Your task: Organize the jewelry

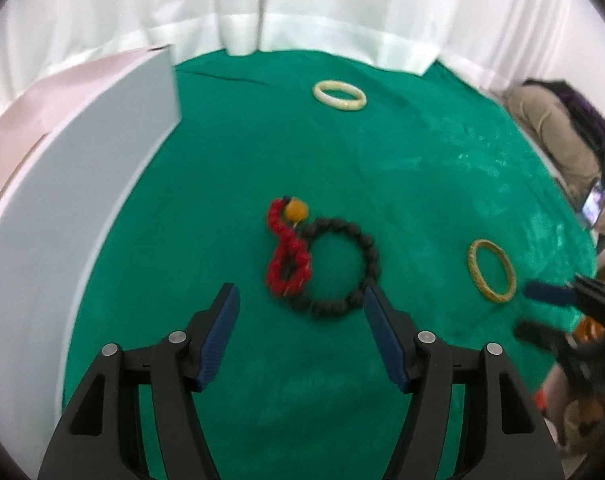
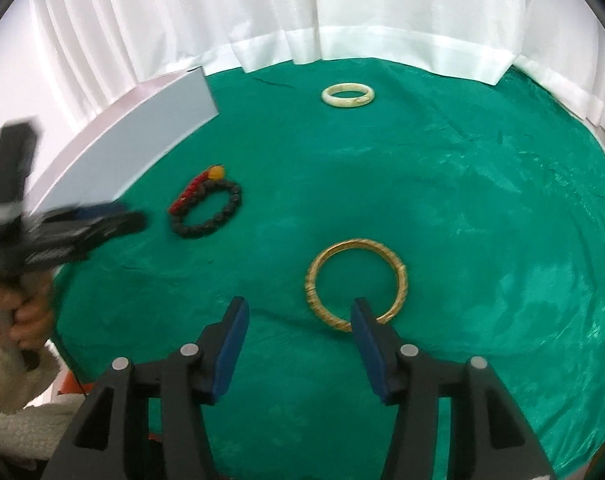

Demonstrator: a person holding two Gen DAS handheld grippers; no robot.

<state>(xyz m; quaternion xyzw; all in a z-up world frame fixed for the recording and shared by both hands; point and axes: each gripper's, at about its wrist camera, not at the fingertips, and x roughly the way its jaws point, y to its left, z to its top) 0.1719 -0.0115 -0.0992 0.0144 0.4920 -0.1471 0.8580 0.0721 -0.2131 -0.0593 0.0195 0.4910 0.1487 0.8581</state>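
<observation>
Here, both grippers hang open and empty over the green cloth [image 1: 422, 168], the left gripper [image 1: 300, 304] above the tangled red beads [image 1: 288, 256] and black beads [image 1: 342, 264], the right gripper [image 2: 300, 316] beside the gold bangle [image 2: 356, 284]; lifting the red strand alone likely means pinching its outer edge.

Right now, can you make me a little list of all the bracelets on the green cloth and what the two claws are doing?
cloth: green cloth covering the table
gold bangle: gold bangle lying flat, just ahead of the right claw
cream bangle: cream bangle lying flat at the far side, near the white curtain
dark bead bracelet: dark bead bracelet lying flat, ahead of the left claw
red bead bracelet: red bead bracelet twisted, overlapping the dark one
box: pale box on the left
left claw: left claw open, empty
right claw: right claw open, empty
</observation>
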